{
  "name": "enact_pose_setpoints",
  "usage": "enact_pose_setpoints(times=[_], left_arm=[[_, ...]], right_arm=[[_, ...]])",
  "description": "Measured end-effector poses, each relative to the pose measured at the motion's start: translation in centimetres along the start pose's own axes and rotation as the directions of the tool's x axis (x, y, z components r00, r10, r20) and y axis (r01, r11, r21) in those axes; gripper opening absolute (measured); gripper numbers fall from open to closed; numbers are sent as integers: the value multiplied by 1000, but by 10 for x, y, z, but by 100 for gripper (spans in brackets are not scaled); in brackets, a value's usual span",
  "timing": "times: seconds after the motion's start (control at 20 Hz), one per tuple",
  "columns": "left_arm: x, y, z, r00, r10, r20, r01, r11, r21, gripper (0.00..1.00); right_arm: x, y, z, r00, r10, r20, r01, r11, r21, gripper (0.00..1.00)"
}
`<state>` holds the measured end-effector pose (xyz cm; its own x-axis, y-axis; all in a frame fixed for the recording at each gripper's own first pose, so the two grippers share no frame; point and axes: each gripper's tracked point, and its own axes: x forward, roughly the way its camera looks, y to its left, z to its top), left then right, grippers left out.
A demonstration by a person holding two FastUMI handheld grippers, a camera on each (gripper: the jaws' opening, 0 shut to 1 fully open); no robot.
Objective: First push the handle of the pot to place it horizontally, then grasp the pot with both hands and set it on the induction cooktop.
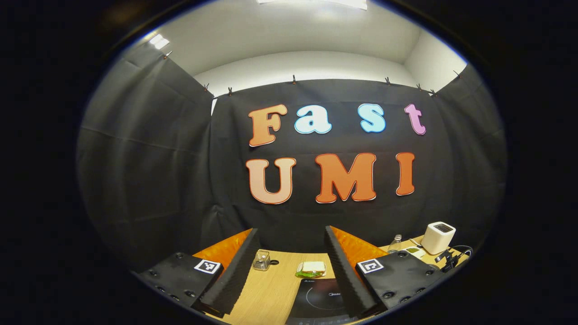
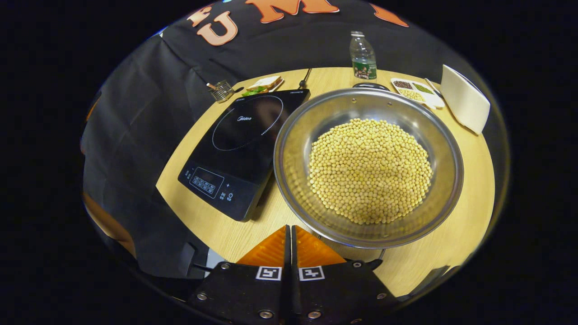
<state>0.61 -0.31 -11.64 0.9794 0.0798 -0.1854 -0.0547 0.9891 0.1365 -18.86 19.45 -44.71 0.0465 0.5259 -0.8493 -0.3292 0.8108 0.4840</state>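
1. Closest, the right gripper (image 2: 291,234) has its jaws pressed together on nothing, poised at the near rim, likely to push a handle.
2. Beyond, the pot (image 2: 368,167) of beans sits on the table (image 2: 460,234), just right of the induction cooktop (image 2: 244,144).
3. Farther left, the left gripper (image 1: 291,271) is spread wide and holds nothing, raised above the cooktop's near edge.

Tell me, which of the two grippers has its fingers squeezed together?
The right gripper, low in the right gripper view by the pot of beans: its fingers meet, nothing between them. The left gripper has its fingers spread wide apart.
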Motion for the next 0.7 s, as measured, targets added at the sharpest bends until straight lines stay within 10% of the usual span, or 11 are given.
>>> enact_pose_setpoints(times=[0.7], left_arm=[[13, -20, -26, 998, -43, -43, 41, 998, -39, 94]], right_arm=[[-11, -36, -10, 999, -48, 5, 48, 998, 35, 0]])
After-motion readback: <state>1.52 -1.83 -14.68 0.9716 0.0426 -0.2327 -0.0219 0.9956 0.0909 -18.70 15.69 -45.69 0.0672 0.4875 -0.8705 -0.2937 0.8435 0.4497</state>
